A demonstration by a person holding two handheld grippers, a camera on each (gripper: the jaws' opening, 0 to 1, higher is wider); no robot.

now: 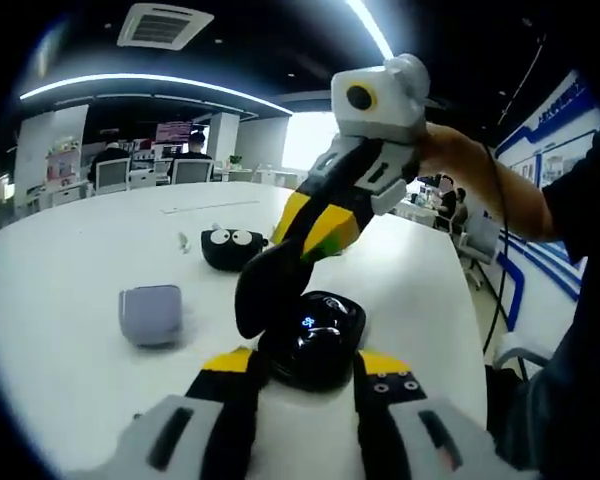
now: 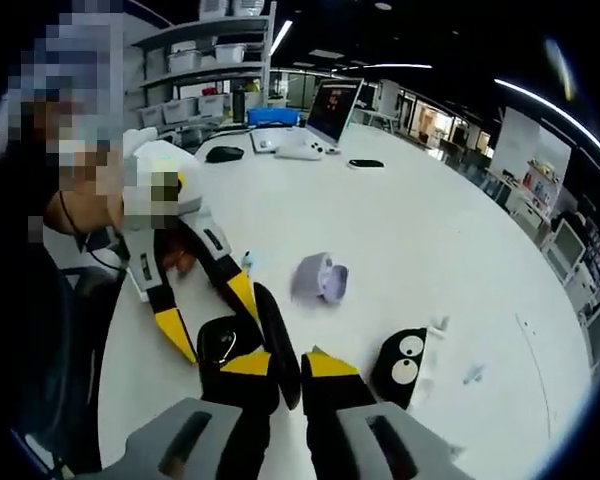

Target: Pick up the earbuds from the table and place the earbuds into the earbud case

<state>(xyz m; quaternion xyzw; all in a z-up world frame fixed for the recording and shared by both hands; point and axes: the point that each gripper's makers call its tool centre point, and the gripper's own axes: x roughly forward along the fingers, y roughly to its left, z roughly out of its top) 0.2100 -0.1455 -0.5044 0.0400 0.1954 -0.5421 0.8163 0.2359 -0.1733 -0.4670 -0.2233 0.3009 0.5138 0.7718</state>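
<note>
In the left gripper view, the left gripper has its black jaws with yellow pads spread apart on either side of a glossy black, rounded earbud case, which sits open on the round white table; the pads stand just beside the case body, and whether they actually press it cannot be told. The right gripper reaches in from the upper right, held by a person's hand, its dark jaw tips lowered to the left rim of the case. In the right gripper view that gripper's two jaws stand close together with only a narrow gap, tips down at the black case; whether an earbud is pinched between them cannot be told, since the tips hide it. No loose earbud can be made out on the table. Further out, a small lilac-grey rounded pouch lies to the left of the case, and beyond it a black rounded case with two white cartoon eyes rests near a small white piece. At the far side of the table stand an open laptop, a black computer mouse and a dark phone.
</note>
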